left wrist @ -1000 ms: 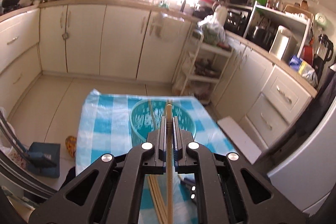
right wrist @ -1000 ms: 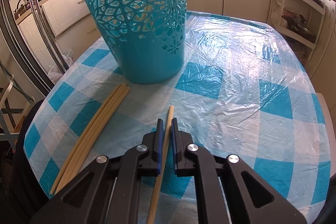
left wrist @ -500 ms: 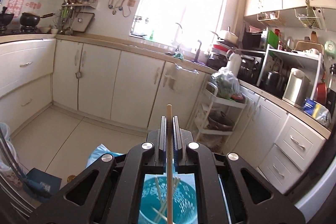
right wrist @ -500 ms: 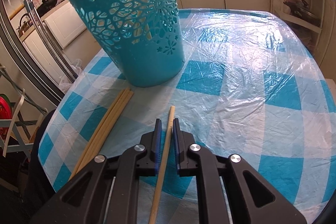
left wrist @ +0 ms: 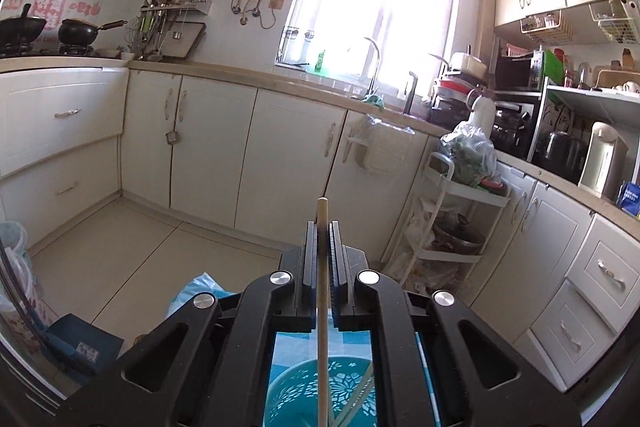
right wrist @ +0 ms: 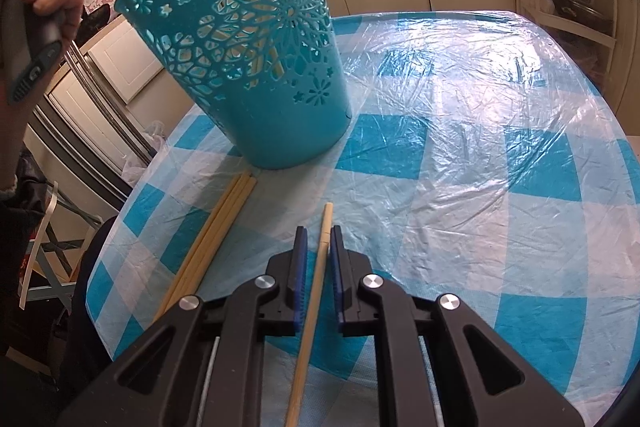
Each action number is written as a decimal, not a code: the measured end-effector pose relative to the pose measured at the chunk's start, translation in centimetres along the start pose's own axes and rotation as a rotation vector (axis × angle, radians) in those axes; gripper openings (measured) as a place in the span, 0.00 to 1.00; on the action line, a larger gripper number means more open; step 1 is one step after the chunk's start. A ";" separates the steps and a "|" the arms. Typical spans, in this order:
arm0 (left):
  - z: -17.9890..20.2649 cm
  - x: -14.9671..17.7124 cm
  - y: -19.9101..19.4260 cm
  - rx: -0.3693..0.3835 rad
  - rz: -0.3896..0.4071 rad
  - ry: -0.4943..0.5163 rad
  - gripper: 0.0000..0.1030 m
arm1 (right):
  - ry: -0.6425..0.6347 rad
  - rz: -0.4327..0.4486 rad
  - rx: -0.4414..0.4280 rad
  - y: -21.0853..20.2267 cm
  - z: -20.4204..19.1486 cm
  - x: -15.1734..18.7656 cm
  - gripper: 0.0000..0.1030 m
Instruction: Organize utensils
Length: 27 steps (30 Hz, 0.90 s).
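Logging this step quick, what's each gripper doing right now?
Left gripper: shut on a chopstick above the teal basket.
Right gripper: jaws slightly apart around a chopstick; grip uncertain.

In the left wrist view the left gripper point(left wrist: 322, 227) and its black frame hide most of the teal basket point(left wrist: 296, 391), so only part of its inside shows, and the picture's bottom edge cuts off the lower end of the held chopstick point(left wrist: 322, 307). In the right wrist view the right gripper point(right wrist: 319, 231) covers the near ends of the loose chopsticks point(right wrist: 216, 239) on the table point(right wrist: 460, 155). The basket's rim runs past the top edge.
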<state>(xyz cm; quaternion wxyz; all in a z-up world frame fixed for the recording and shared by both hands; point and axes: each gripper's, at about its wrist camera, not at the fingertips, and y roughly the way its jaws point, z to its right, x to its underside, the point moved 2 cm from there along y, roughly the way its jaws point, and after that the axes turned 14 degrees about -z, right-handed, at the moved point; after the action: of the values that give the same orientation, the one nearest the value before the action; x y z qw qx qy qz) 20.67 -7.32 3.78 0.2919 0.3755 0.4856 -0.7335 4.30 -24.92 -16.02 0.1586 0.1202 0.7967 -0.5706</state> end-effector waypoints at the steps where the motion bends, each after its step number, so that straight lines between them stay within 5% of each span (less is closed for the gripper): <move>1: -0.1 0.4 0.4 -0.005 -0.008 0.003 0.05 | 0.001 0.000 0.001 0.0 0.0 0.0 0.12; 17: -0.3 5.1 2.0 -0.053 -0.191 0.099 0.06 | 0.002 0.000 -0.002 0.2 -0.2 -0.1 0.12; 22: -2.1 6.1 -1.0 -0.078 -0.184 0.082 0.43 | -0.009 0.003 0.023 -0.2 -0.4 0.2 0.20; 27: -5.0 7.9 -3.9 -0.103 -0.194 0.049 0.52 | -0.063 0.006 0.113 -0.1 -1.8 0.8 0.30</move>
<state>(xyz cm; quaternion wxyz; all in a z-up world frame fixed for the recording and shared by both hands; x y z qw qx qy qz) 14.56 -1.78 -2.14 0.2263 0.3291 0.5638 -0.7229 3.33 -23.23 -15.64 0.1780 0.1132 0.7576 -0.6177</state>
